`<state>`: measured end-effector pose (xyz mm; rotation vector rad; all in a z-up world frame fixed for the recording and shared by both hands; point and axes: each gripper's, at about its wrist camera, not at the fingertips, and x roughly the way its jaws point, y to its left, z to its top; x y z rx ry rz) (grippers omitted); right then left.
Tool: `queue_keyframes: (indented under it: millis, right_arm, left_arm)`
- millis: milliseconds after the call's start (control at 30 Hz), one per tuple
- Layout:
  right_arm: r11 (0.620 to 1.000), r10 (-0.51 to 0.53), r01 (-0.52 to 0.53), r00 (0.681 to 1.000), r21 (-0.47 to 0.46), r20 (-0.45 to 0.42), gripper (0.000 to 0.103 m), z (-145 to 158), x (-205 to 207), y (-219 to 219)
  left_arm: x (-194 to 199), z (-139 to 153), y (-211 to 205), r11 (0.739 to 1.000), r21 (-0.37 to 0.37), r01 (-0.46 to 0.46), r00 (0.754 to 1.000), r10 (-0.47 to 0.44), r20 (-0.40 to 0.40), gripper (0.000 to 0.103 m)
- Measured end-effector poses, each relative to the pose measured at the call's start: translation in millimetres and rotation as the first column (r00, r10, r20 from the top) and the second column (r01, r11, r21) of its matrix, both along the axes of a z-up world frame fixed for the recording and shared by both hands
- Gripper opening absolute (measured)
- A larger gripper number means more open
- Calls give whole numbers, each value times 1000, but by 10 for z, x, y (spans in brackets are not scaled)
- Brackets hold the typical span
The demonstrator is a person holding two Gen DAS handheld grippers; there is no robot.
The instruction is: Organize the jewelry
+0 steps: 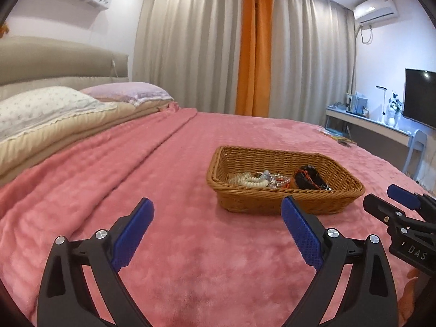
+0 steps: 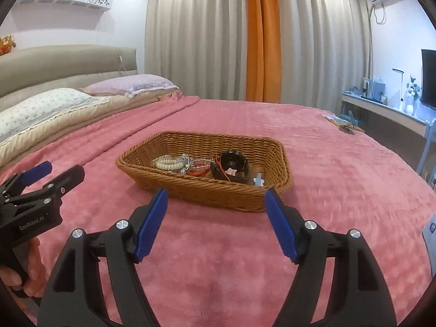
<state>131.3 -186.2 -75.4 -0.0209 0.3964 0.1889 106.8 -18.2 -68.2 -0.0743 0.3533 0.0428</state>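
Observation:
A brown wicker basket (image 1: pixel 245 154) (image 2: pixel 207 137) rests on the pink bedspread (image 1: pixel 136 179). Inside lie a white bead bracelet (image 1: pixel 253 183) (image 2: pixel 169 164), a tangle of clear and red-orange pieces (image 2: pixel 196 171) and a black round case (image 1: pixel 309 177) (image 2: pixel 231 162). My left gripper (image 1: pixel 217 203) (image 2: pixel 64 168) is open and empty, hovering short of the basket's near left side. Just before the basket's front wall, my right gripper (image 2: pixel 215 194) (image 1: pixel 381 196) also stands open with nothing between its fingers.
Two pillows (image 1: pixel 46 106) and a padded headboard (image 2: pixel 62 62) lie far left. Grey and orange curtains hang behind. A desk (image 1: pixel 368 125) with a TV stands at the right. Small flat items (image 2: pixel 339 122) sit at the bed's far right edge. A hand (image 2: pixel 27 269) holds the left gripper.

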Motion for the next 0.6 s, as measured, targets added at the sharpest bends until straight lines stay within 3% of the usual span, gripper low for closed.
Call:
queue_keyframes:
  millis: [600]
  right_arm:
    - [999, -14, 16, 999, 33, -48, 76, -68, 106, -87]
  left_arm:
    - [-112, 32, -38, 1000, 15, -19, 999, 18, 45, 95]
